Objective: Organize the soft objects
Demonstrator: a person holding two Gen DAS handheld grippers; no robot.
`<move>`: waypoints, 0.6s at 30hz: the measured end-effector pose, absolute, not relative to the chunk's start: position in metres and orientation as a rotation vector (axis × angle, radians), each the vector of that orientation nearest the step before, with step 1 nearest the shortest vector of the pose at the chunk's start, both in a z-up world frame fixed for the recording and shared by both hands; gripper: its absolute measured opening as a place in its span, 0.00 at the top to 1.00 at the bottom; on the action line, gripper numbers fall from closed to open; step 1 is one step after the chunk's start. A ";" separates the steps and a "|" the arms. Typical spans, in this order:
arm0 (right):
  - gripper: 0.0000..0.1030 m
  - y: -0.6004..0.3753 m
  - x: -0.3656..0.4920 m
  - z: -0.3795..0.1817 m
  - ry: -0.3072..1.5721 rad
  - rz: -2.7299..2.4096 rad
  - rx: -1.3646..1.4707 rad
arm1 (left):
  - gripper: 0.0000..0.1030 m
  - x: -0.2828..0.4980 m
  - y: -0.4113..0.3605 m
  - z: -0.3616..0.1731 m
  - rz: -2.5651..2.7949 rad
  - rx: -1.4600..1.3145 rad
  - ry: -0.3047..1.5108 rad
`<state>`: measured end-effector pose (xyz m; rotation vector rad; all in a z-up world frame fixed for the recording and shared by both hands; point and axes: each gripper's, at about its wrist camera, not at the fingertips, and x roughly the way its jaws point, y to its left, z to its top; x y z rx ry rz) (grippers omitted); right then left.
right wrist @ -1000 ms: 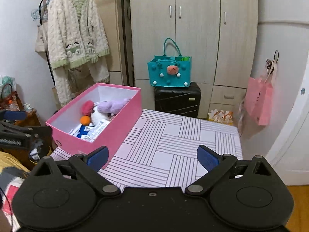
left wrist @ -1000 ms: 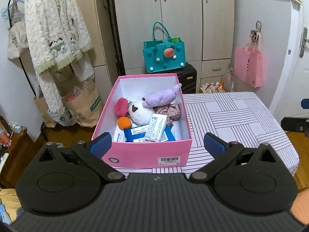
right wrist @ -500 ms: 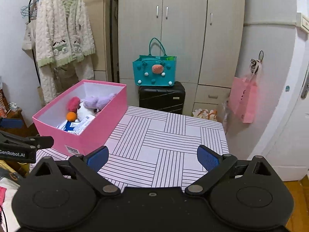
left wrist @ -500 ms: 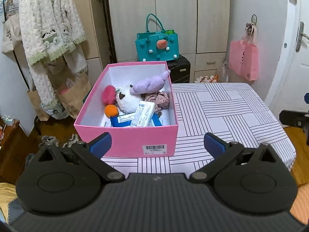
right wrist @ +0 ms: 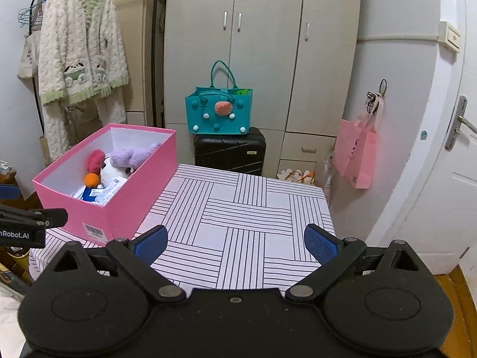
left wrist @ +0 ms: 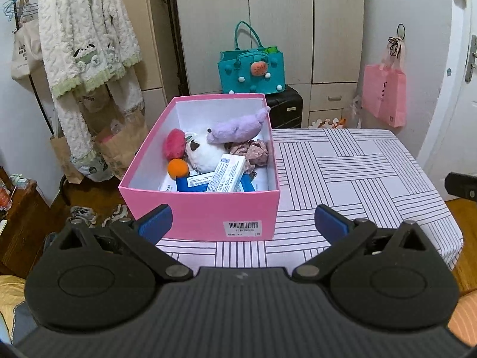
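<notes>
while both spread wide and hold nothing, the left tongs [left wrist: 241, 219] hang over the bench's [left wrist: 351, 167] near edge facing the box [left wrist: 205, 211], and the right tongs [right wrist: 234, 240] face bare striped cloth. the pink cardboard box sits at the bench's left edge; inside, fuzzy toys [left wrist: 235, 126] lie on flat packets [left wrist: 228, 176]. a suitcase [right wrist: 229, 152] stands behind.

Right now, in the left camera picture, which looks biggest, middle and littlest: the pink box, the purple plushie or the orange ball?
Largest to smallest, as seen in the left wrist view:
1. pink box, which holds the other two
2. purple plushie
3. orange ball
The ball lies slightly nearer the camera, yet looks clearly smallest.
</notes>
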<state>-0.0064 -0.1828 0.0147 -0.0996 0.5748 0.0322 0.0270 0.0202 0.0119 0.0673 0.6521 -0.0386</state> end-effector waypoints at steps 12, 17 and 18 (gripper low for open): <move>0.03 -0.181 -0.017 0.013 0.565 0.016 -0.104 | 0.00 0.023 0.015 0.007 -0.009 0.091 0.621; 0.03 -0.182 -0.018 0.011 0.567 0.015 -0.104 | 0.00 0.020 0.016 0.006 -0.009 0.080 0.617; 0.03 -0.182 -0.018 0.011 0.566 0.014 -0.102 | 0.00 0.020 0.016 0.006 -0.007 0.080 0.615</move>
